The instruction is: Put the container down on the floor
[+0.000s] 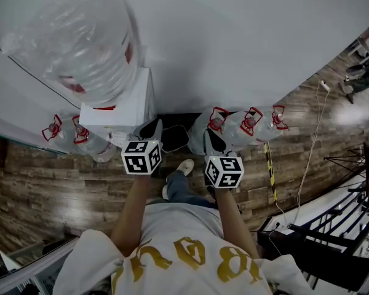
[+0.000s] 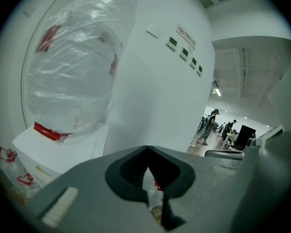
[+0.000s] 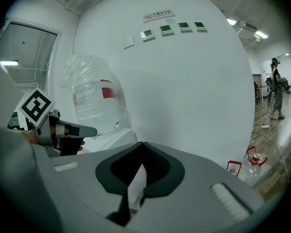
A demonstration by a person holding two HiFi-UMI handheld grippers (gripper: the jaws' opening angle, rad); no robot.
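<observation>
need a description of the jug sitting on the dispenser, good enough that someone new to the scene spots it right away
Against the curved white wall stands a white dispenser cabinet, and the large water jug sits on top of it, with a red band where the two meet. The smaller jugs with red handles stand on the wood floor on either side. This one is raised and wrapped in crinkled clear plastic.
</observation>
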